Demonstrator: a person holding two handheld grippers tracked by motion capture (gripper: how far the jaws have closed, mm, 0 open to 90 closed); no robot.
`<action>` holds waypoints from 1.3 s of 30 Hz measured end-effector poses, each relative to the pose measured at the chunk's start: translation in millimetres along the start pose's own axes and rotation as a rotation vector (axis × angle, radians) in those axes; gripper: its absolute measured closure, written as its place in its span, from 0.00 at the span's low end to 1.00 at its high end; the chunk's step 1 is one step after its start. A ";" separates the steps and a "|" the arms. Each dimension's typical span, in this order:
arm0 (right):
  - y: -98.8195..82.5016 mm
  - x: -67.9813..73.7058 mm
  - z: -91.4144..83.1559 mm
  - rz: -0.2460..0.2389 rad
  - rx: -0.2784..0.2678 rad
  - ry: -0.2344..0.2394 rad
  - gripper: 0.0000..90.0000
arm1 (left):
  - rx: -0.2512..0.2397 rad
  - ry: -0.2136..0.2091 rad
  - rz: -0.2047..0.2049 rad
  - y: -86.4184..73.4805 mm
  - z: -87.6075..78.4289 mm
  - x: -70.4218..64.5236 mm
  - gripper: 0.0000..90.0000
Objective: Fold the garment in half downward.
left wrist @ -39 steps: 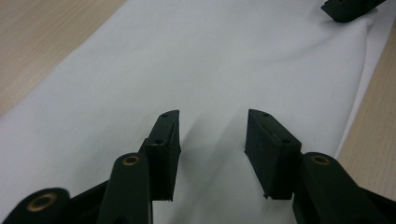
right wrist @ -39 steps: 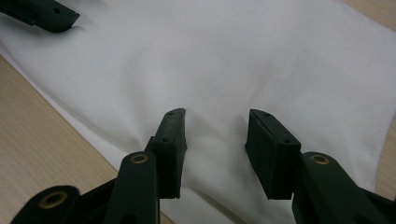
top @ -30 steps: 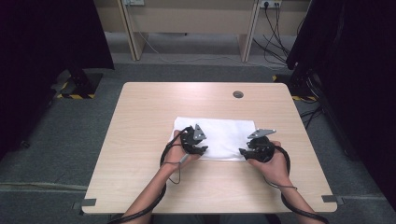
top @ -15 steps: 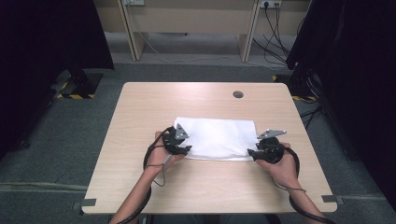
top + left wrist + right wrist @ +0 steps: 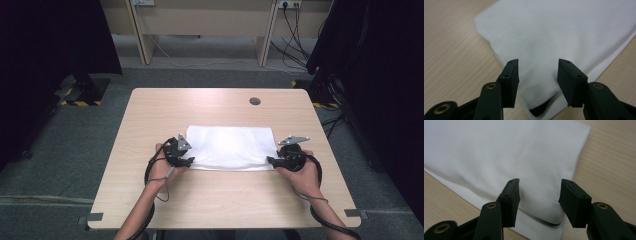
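Lying flat at the centre of the high view, a folded white cloth rested on the light wooden worktop, its long edges running left to right. The left gripper was seen at the cloth's lower left corner, held in the person's left hand, and the right gripper at the lower right corner, held in the right hand. A grey three-cornered plate sat on top of each. A round dark grommet was noted in the worktop towards the upper right of the frame, well apart from the cloth.

In the left gripper view, the two black fingers stood about half open, rising from the bottom of the frame. The cloth's corner lay between them, slightly lifted with a dark gap beneath its fold at bottom centre. The pads were not seen pressing on the fabric.

In the right gripper view, the fingers had just been opening and stood about half apart. The cloth's corner lay between them, its layered edges visible at bottom centre, with bare worktop at the right of the frame. No grip on the fabric was apparent.
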State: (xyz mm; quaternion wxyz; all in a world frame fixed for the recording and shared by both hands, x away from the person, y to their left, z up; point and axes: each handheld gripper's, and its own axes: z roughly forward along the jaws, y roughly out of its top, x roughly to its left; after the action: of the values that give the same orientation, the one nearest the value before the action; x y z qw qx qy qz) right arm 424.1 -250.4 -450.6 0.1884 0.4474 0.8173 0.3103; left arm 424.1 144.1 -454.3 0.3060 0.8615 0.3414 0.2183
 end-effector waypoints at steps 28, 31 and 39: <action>-5.5 -7.5 14.0 0.003 0.025 -0.012 0.54 | 0.032 0.026 -0.013 -3.9 10.4 3.9 0.57; -4.9 -9.9 14.0 0.011 0.026 0.005 0.51 | 0.011 0.019 -0.029 -6.2 8.9 5.1 0.55; -6.0 -17.1 -0.9 0.064 -0.029 0.024 0.43 | -0.084 0.004 -0.125 -17.4 -4.0 9.4 0.39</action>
State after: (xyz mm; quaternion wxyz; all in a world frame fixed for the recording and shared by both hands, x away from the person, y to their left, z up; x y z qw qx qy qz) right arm 429.0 -267.7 -453.5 0.1753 0.4669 0.8001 0.3334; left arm 420.1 162.5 -461.6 0.3544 0.8245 0.3856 0.2144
